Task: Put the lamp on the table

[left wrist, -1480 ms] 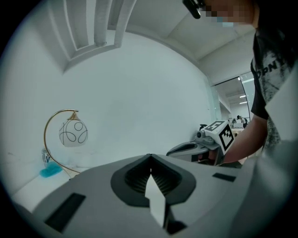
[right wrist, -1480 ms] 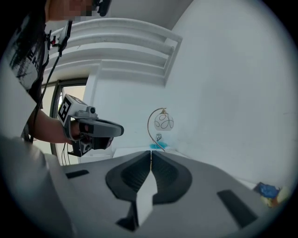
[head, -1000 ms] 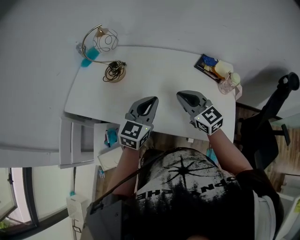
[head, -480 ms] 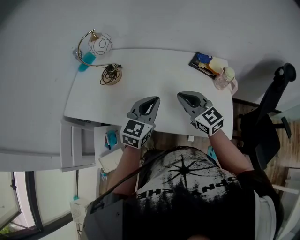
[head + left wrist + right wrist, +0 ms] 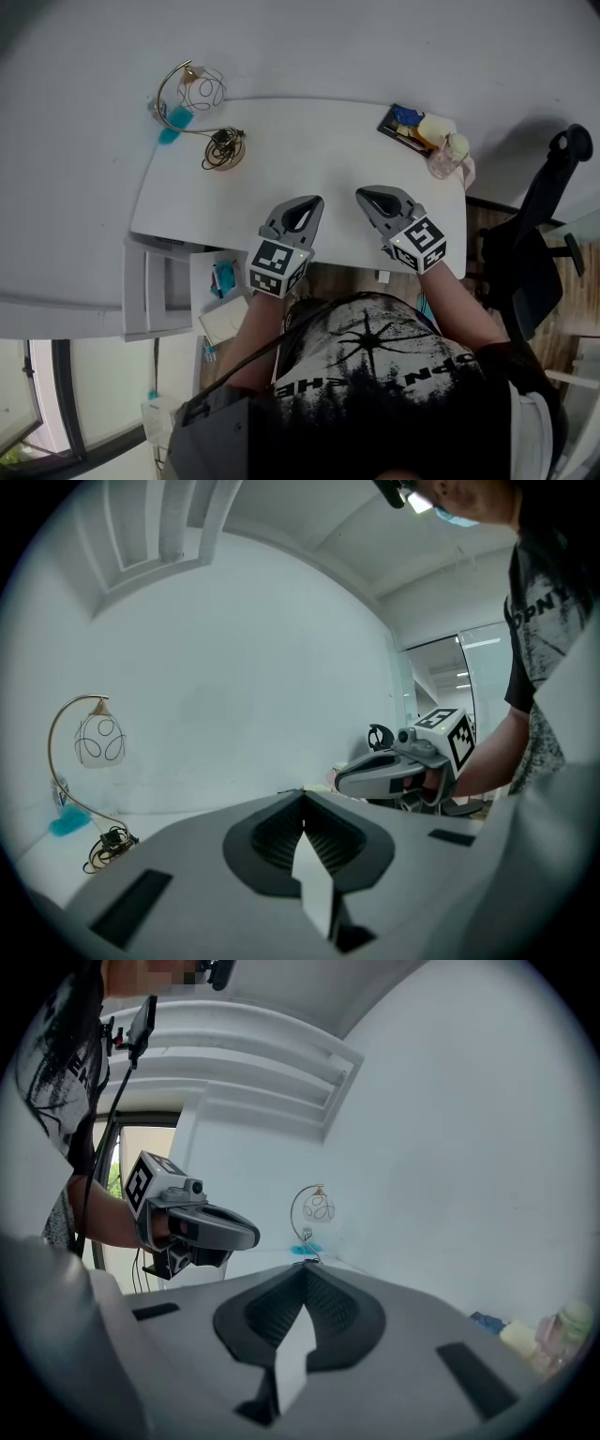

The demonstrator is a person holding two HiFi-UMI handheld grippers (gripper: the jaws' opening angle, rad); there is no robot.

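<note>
Over at the far left corner of the table [image 5: 319, 141] the lamp [image 5: 207, 90] stands upright, its blue base back by the wall and the cord [image 5: 225, 148] coiled just beside it toward the table's middle. Your left gripper [image 5: 307, 202] and right gripper [image 5: 368, 194] hover at the table's near edge, both pinched fully closed on nothing. So the lamp is ahead and off to the left, and your left one's nearer. Looks to me like it's already on the table, so maybe nothing's left to grab.
</note>
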